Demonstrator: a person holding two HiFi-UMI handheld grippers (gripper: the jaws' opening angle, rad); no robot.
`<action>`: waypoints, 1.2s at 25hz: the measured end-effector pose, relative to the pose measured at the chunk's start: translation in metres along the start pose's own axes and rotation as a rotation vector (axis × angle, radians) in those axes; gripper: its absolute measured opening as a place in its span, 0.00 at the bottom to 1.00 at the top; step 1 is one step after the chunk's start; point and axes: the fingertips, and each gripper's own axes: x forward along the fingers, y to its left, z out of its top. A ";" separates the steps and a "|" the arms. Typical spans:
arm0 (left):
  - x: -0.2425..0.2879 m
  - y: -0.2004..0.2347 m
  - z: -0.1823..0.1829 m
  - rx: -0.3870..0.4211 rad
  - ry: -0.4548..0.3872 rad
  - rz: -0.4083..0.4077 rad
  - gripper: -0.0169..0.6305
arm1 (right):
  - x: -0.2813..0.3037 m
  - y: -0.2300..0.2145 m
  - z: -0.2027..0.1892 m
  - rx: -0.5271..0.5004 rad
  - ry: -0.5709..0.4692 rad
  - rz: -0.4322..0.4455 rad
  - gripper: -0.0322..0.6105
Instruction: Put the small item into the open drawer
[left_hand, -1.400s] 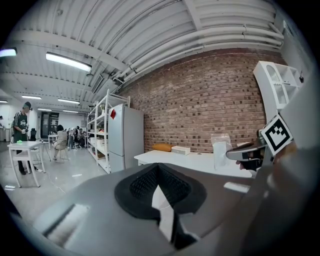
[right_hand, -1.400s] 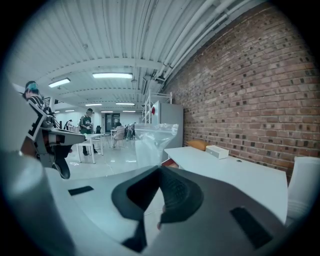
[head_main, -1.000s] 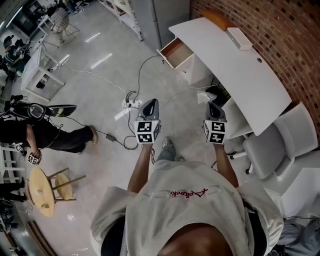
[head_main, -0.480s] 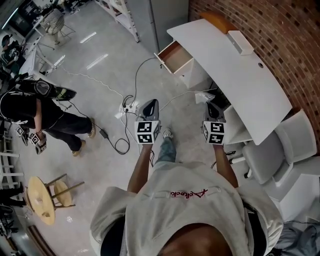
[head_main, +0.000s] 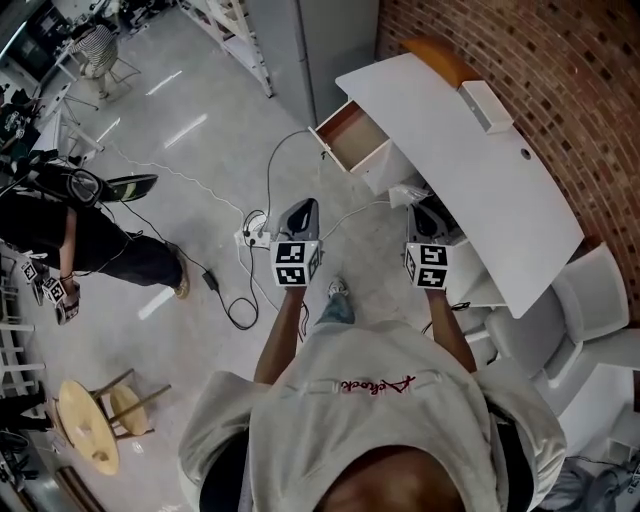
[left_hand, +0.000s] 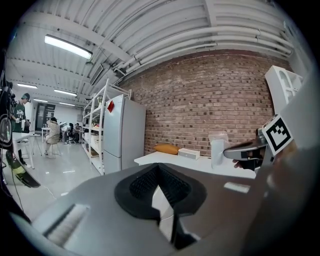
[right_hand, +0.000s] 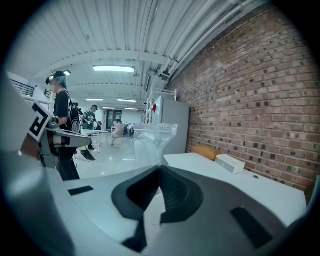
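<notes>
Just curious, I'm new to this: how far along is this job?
Done: the wood-lined drawer under the white desk stands open. In hand: the right gripper pinches a clear plastic bag. To do: carry it to the drawer and drop it in.

clear plastic bag (right_hand: 150, 142) pinched upright in right claw (right_hand: 159, 194), wood-lined drawer (head_main: 348, 130) pulled open

Head camera looks steeply down from above the person onto the floor, the left gripper (head_main: 304, 205), the right gripper (head_main: 421, 206) and the white table (head_main: 470, 160) along the brick wall (head_main: 560, 70) at right. Each gripper camera sits close behind its own jaws, facing level toward the far room. Both share table, wall, fridge (left_hand: 122, 132) and the clear bag (right_hand: 150, 142), and each catches the other gripper at its edge.
</notes>
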 end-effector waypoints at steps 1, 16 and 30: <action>0.007 0.008 0.004 0.000 -0.005 -0.001 0.04 | 0.010 0.000 0.005 -0.003 0.000 -0.001 0.07; 0.097 0.108 0.044 -0.008 -0.047 -0.001 0.04 | 0.138 0.012 0.067 -0.048 -0.029 0.003 0.07; 0.132 0.113 0.033 0.000 -0.005 -0.044 0.04 | 0.165 0.004 0.050 -0.009 0.002 -0.021 0.07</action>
